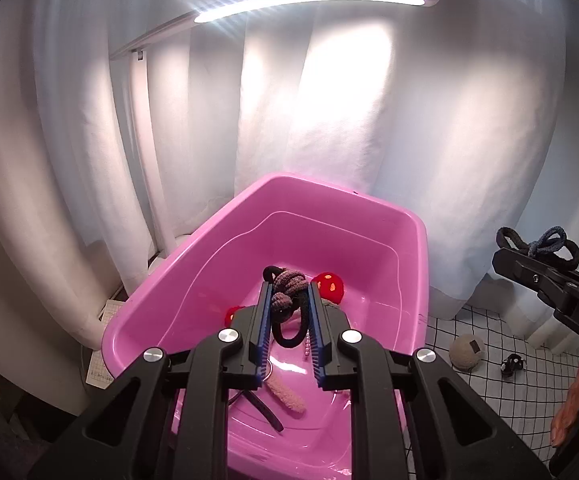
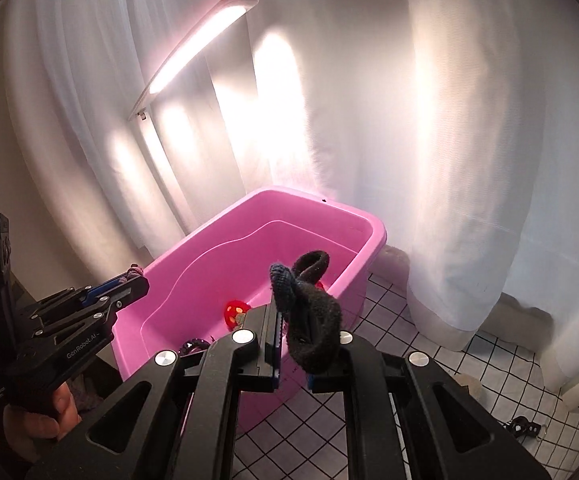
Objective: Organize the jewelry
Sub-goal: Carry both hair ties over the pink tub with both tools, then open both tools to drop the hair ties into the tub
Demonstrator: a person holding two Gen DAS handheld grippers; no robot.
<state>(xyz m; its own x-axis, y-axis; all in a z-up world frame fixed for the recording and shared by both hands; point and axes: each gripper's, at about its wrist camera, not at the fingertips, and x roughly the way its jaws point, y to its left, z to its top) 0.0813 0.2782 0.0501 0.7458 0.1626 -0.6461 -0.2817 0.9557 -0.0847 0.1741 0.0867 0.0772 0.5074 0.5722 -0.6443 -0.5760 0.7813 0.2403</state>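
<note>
Hair ties [image 1: 287, 300] pinched between left claw [image 1: 288, 304] fingers.

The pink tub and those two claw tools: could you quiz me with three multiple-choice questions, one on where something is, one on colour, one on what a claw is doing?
1. Where is the red ball?
A. inside the pink tub
B. on the checked cloth
C. in a claw

2. What colour are the left gripper's finger pads?
A. green
B. blue
C. yellow

3. What is the right gripper doing?
A. hanging open
B. gripping the tub rim
C. clamping dark hair ties

Answers: 1 A, it lies on the tub floor. 2 B, blue strips line both fingers. 3 C, the ties sit pinched between its fingers.
</note>
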